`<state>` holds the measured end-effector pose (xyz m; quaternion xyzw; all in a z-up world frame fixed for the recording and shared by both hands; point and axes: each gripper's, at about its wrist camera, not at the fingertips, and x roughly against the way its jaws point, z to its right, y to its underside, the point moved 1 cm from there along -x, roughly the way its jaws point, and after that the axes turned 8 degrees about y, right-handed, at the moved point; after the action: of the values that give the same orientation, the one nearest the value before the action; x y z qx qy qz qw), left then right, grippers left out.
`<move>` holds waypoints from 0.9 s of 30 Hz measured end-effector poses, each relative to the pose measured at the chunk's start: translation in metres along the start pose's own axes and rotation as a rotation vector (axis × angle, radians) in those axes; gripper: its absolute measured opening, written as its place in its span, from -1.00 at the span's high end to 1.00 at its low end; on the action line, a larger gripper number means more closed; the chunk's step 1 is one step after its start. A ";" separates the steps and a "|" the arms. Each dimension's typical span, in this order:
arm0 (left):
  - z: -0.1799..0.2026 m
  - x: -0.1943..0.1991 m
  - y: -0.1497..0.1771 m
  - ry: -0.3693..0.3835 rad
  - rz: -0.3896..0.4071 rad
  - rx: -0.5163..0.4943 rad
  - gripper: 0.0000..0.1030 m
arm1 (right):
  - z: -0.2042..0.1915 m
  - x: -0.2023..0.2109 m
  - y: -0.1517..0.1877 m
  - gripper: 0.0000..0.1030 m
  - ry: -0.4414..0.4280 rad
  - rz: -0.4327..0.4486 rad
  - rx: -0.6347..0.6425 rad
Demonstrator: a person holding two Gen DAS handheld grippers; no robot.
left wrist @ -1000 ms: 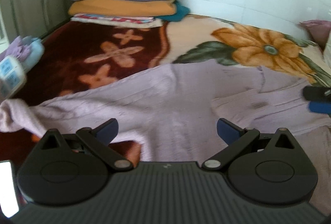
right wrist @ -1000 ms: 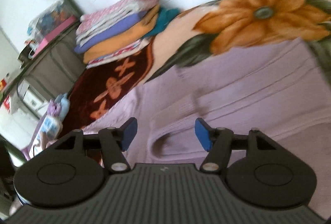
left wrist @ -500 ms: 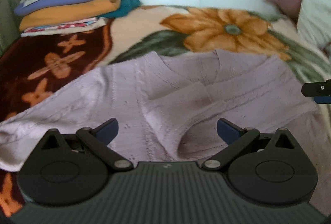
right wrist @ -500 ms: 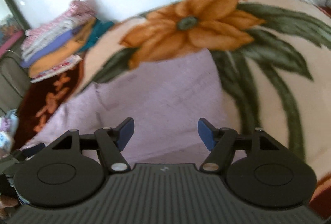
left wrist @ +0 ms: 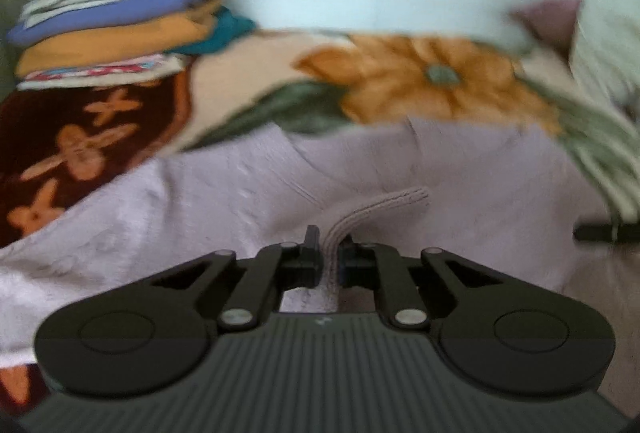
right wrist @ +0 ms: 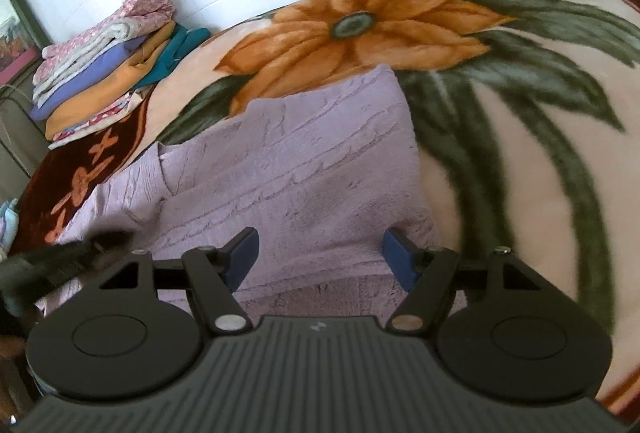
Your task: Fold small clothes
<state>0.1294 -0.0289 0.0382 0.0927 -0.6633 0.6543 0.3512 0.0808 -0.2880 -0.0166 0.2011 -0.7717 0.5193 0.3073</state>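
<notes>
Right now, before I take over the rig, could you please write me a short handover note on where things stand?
Left gripper: shut on a ribbed edge of the lilac sweater, lifting it slightly.
Right gripper: open, empty, hovering over the sweater's near right part.
The sweater lies spread on the floral blanket; one sleeve appears folded across the body. A stack of folded clothes sits at the far left by the wall.
Done: sweater laid out, left grip taken.
Left: carry the pinched edge over, finish folding, probably add it to the stack.
</notes>
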 end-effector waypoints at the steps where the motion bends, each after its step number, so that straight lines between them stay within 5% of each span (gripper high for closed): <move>1: -0.008 0.007 -0.001 -0.031 0.023 0.022 0.79 | 0.000 0.000 0.000 -0.47 -0.002 0.001 0.002; 5: -0.046 0.028 0.007 -0.125 0.055 0.154 0.73 | -0.001 -0.001 0.002 -0.47 -0.004 0.006 0.007; 9: -0.079 0.036 0.027 -0.084 -0.017 0.274 0.67 | -0.003 -0.003 0.004 -0.47 0.005 0.010 0.032; 11: -0.087 0.041 0.036 -0.095 -0.046 0.291 0.65 | -0.006 -0.003 0.004 -0.47 0.012 0.011 0.045; 13: -0.091 0.047 0.044 -0.105 -0.059 0.310 0.37 | -0.008 -0.003 0.004 -0.48 0.017 0.009 0.054; 21: -0.099 0.063 0.034 -0.097 -0.008 0.276 -0.11 | -0.008 0.008 -0.012 -0.48 -0.009 0.031 0.047; 27: -0.110 0.029 0.030 -0.121 -0.056 0.313 -0.12 | 0.009 -0.006 -0.040 -0.48 0.079 0.079 0.014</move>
<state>0.1281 0.0873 0.0201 0.2037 -0.5703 0.7329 0.3099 0.1078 -0.3120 0.0044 0.1517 -0.7626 0.5439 0.3155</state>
